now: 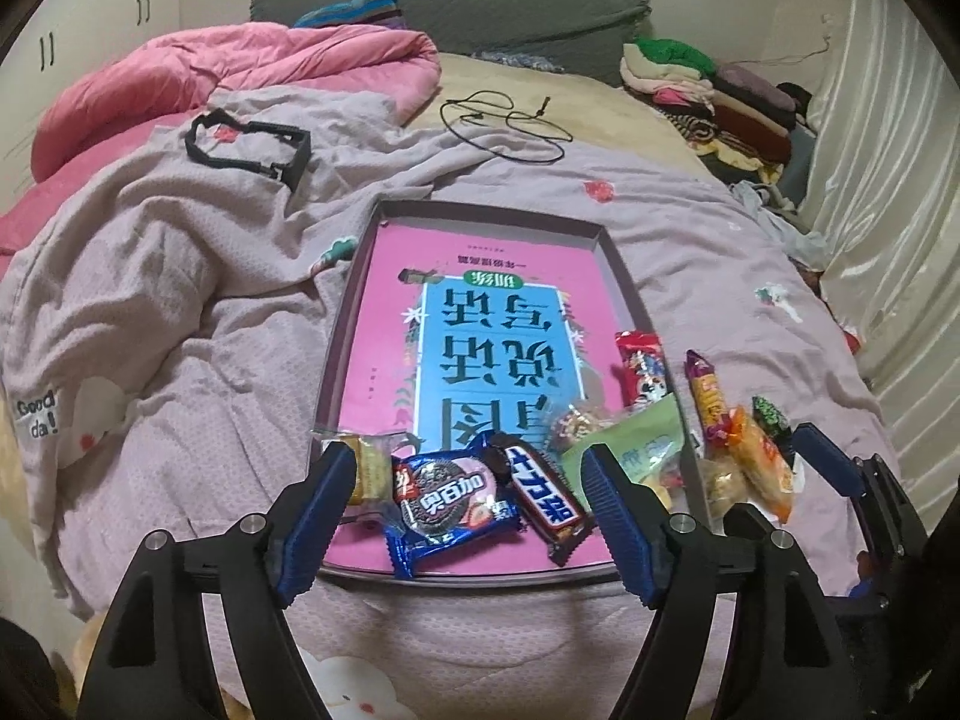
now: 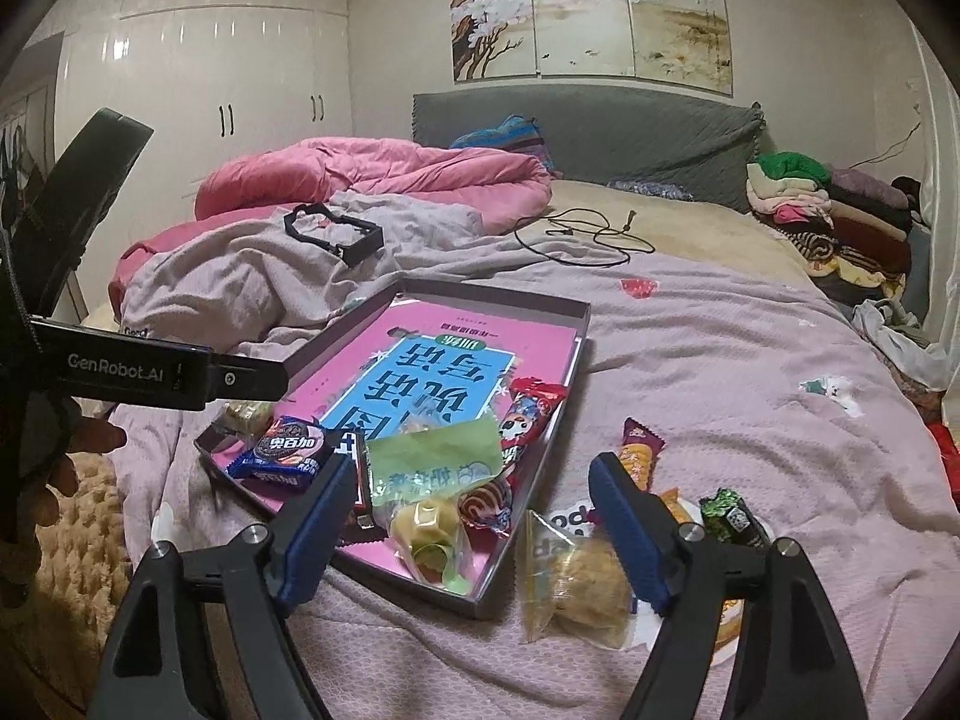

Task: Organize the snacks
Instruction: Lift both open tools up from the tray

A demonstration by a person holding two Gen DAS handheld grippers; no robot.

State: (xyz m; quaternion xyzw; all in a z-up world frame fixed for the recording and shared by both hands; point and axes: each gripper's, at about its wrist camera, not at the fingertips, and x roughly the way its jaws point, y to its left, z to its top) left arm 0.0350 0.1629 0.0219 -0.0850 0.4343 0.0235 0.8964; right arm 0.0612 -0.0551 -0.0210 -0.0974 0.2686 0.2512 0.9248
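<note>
A shallow box lid (image 1: 609,252) lies on the lilac bed cover (image 1: 180,312), with a pink and blue book (image 1: 480,330) flat inside it. This box lid is the landmark for all places.

The left gripper (image 1: 468,516) hangs over the near edge of the box lid. Its 2 blue fingers (image 1: 324,510) stand wide apart and nothing is pressed between them. Under the gap, inside the box lid, lie a blue Oreo pack (image 1: 447,504) and a brown chocolate bar (image 1: 543,495), touching each other. A clear cracker packet (image 1: 369,462) lies in the near left corner. A green pouch (image 1: 636,444) and a red snack pack (image 1: 645,369) lie along the right wall inside.

The right gripper (image 2: 474,510) is over the near right corner of the box lid, also wide and holding nothing. A clear bag with a round pastry (image 2: 582,582) lies on the cover just outside that corner. An orange and purple stick pack (image 2: 639,450) and a small green-black sweet (image 2: 729,510) lie to the right of the box lid, outside it.

Beyond the far edge of the box lid there are a black frame (image 1: 252,147) and a thin black cable (image 1: 510,123) on the bed
</note>
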